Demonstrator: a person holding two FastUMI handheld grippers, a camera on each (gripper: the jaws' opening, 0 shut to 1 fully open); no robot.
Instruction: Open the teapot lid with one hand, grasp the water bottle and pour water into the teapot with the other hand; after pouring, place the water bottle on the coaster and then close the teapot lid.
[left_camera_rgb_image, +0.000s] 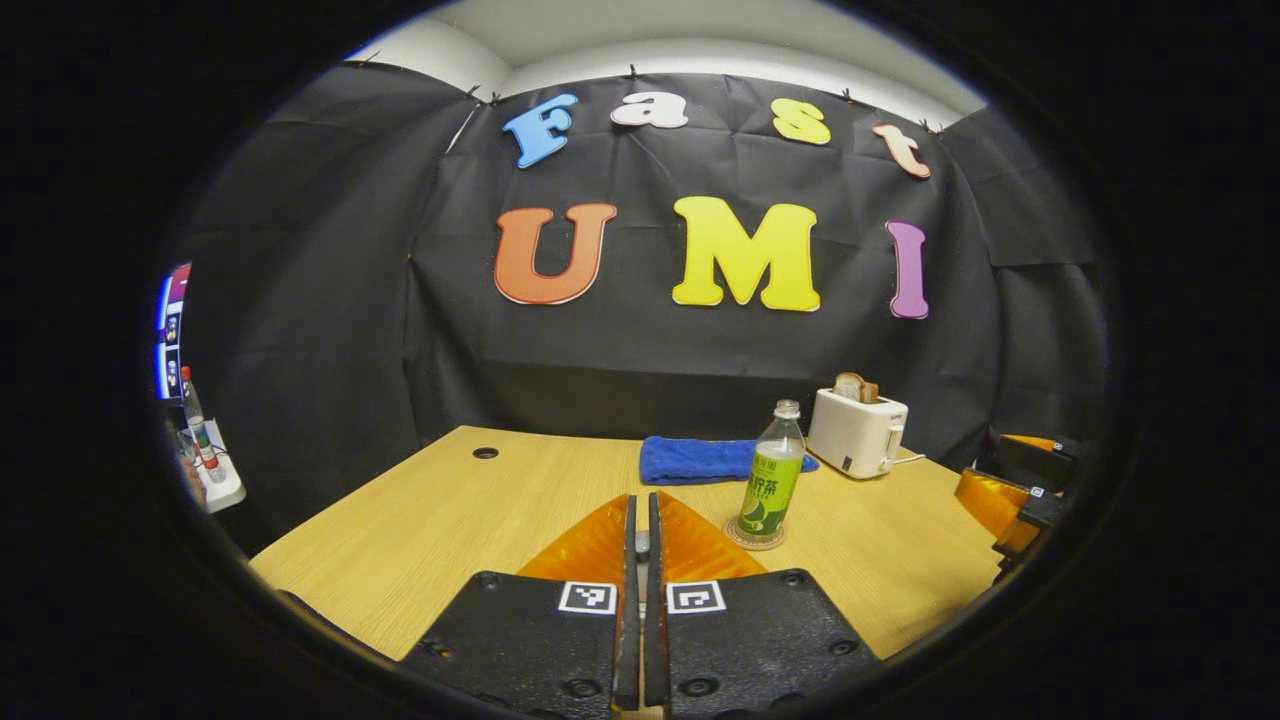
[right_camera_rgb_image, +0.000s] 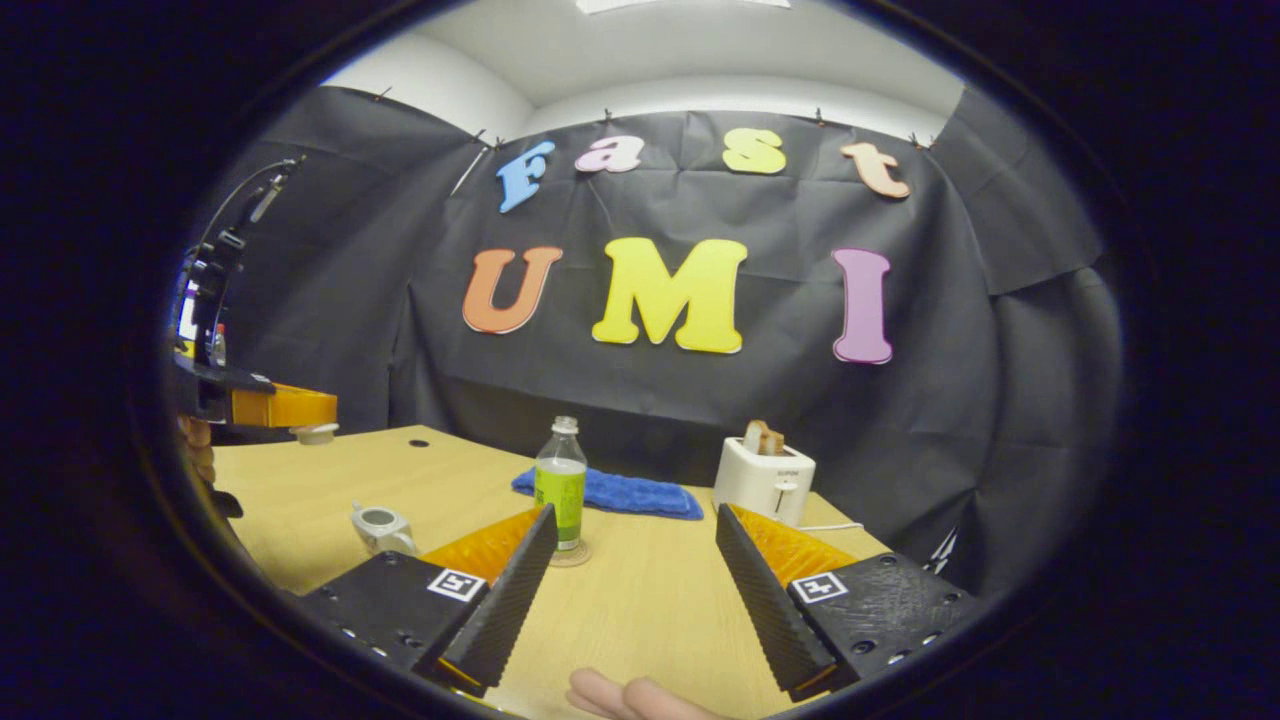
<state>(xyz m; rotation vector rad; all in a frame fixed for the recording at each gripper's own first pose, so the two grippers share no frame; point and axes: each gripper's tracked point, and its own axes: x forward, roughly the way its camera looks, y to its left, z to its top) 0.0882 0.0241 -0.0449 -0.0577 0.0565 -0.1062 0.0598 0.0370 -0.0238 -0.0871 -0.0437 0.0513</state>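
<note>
I have my left gripper (right_camera_rgb_image: 300, 420) pinched on the lid (right_camera_rgb_image: 313, 433), lifted at ten o'clock above the open teapot (right_camera_rgb_image: 381, 527). My right gripper (right_camera_rgb_image: 632, 560) gapes wide and empty, with the bottle (right_camera_rgb_image: 560, 483) on its coaster (right_camera_rgb_image: 571, 555) at twelve o'clock.

black bumpy blocks with round screws are seen behind each claw, left gripper (left_camera_rgb_image: 641, 545) and right gripper (right_camera_rgb_image: 632, 590), and small black-and-white square stickers are stuck on them.
</note>
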